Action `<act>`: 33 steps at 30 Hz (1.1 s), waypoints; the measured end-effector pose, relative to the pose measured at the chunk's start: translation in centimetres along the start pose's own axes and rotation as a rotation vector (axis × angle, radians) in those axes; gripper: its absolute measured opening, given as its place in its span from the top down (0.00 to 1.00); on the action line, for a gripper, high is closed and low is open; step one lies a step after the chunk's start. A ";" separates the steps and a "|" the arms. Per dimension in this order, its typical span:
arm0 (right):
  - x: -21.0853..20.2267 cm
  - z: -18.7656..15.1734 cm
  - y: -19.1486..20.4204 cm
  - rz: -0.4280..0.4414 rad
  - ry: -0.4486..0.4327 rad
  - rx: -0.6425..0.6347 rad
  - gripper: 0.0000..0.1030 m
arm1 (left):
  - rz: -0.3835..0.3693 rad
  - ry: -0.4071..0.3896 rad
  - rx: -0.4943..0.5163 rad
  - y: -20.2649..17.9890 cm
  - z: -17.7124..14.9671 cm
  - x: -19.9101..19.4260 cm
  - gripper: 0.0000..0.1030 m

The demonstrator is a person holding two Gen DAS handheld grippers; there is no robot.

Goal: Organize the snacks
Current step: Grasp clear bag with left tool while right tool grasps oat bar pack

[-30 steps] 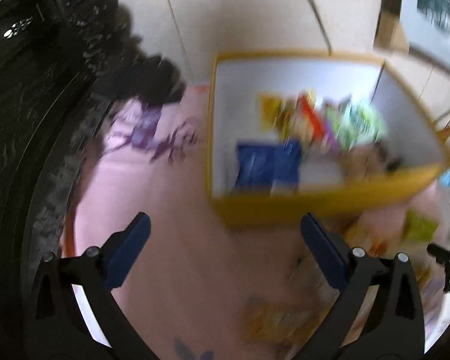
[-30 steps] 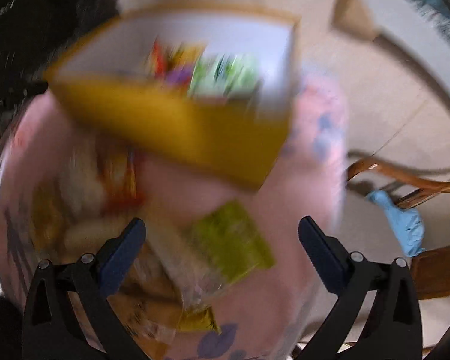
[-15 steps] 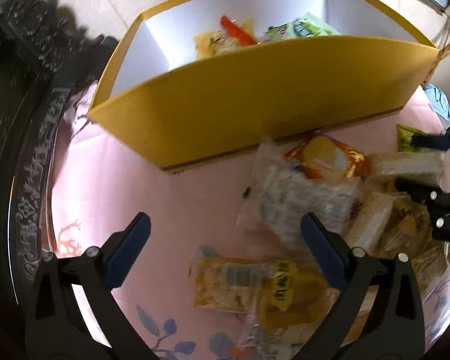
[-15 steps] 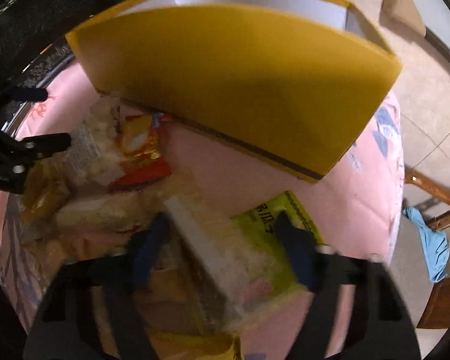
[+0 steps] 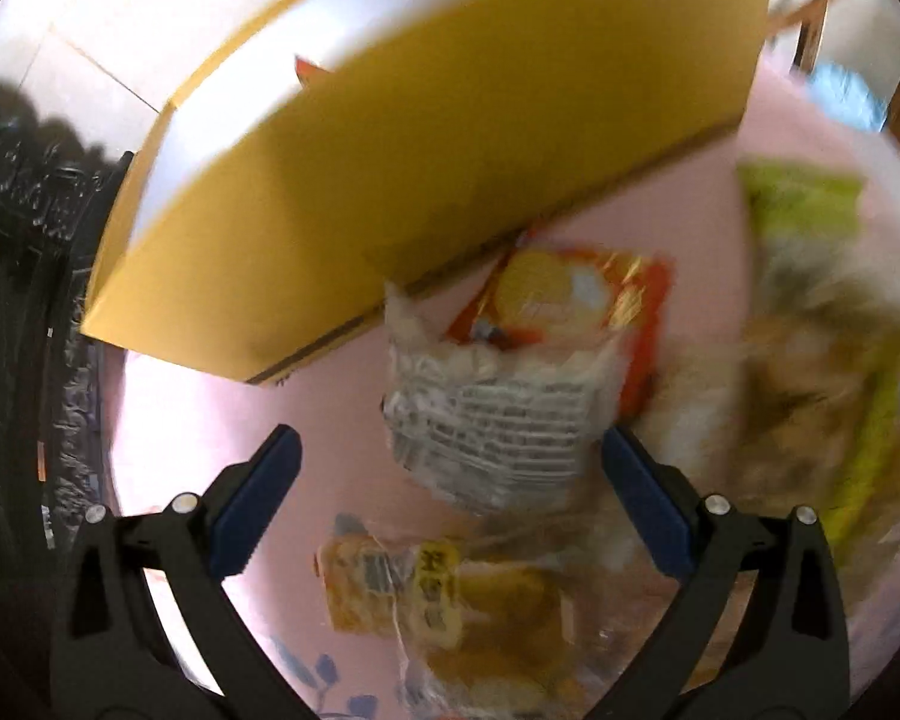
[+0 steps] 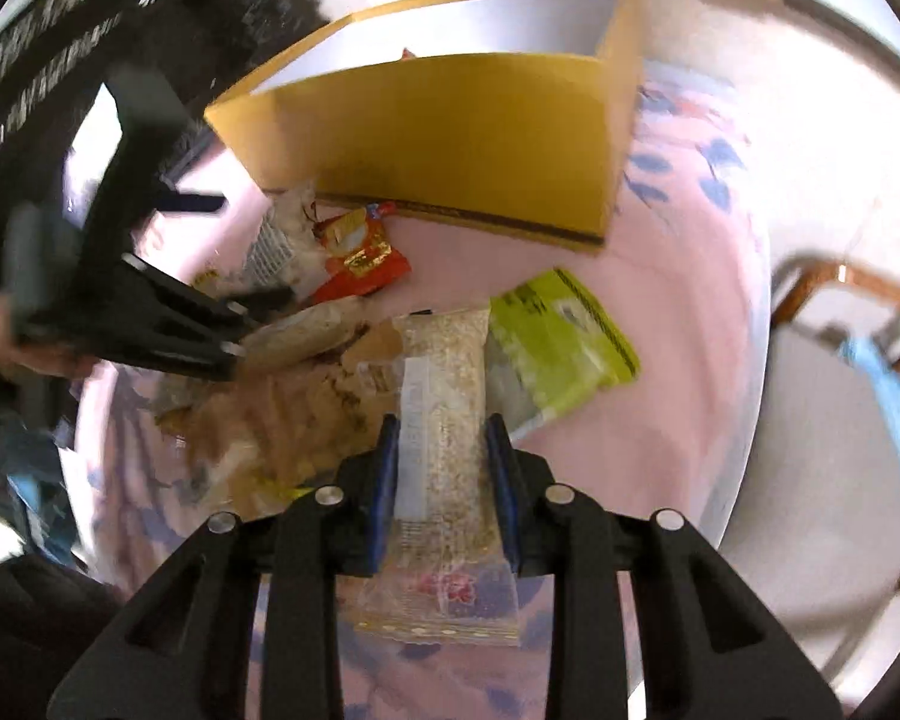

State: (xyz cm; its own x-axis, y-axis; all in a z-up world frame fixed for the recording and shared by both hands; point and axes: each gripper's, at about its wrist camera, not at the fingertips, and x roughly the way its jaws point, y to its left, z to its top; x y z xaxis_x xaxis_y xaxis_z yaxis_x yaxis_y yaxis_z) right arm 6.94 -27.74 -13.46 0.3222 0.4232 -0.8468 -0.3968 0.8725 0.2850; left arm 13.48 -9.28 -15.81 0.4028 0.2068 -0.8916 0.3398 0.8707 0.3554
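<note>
Half a second ago our right tool was blurred over the heap with its fingers apart; now it is pressed in on the clear oat bar packet, one blue pad on each long edge. The packet's long axis runs straight up the frame along the fingers, pointing at the yellow box in the upper centre, so we judge the coming move to be a lift and carry forward over the near wall. Our left tool has come lower over the pile and hangs spread, holding nothing, with the white printed packet between its tips and the orange packet just beyond, against the box wall. The right view shows the box's open top and the green packet beside the bar on the pink bench; the left view, smeared, shows mainly the box's outer wall.
</note>
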 end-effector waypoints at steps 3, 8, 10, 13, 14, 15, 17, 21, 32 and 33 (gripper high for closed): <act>-1.6 -0.2 -0.5 -0.060 -0.039 0.043 0.72 | -0.017 0.030 -0.116 1.5 -0.5 1.8 0.09; -4.7 -0.7 -0.5 -0.070 -0.087 0.084 0.72 | -0.129 0.057 -0.221 3.5 -1.4 1.3 0.37; -6.1 -0.7 -0.1 -0.061 -0.116 0.086 0.72 | -0.167 0.033 -0.204 3.5 -2.1 -0.5 0.37; -7.4 -0.3 0.6 -0.051 -0.150 0.076 0.72 | -0.193 0.001 -0.218 4.2 -3.1 -2.8 0.37; -7.3 -0.2 0.9 -0.062 -0.140 0.046 0.72 | -0.195 0.002 -0.236 4.5 -3.4 -3.2 0.37; -6.8 0.0 1.1 -0.068 -0.117 0.017 0.65 | -0.214 0.000 -0.260 5.0 -3.7 -3.7 0.37; -5.2 -0.3 1.8 -0.123 -0.065 -0.041 0.26 | -0.261 -0.018 -0.289 5.5 -4.7 -4.7 0.37; -2.0 -1.2 0.2 -0.183 -0.050 -0.050 0.19 | -0.250 -0.019 -0.297 5.2 -6.7 -6.6 0.37; 2.3 -4.8 -0.4 -0.217 0.083 -0.044 0.70 | -0.285 0.006 -0.467 6.7 -12.1 -8.2 0.37; 1.6 -5.0 -0.2 -0.204 0.069 0.005 0.70 | -0.293 0.016 -0.481 6.9 -12.6 -8.3 0.37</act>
State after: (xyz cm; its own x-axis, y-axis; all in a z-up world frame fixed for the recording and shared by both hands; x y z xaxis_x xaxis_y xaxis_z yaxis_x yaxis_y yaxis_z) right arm 3.21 -28.45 -17.09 0.3360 0.2197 -0.9159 -0.3250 0.9397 0.1062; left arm 1.72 0.61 -9.49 0.3355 -0.0710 -0.9394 0.0083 0.9973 -0.0724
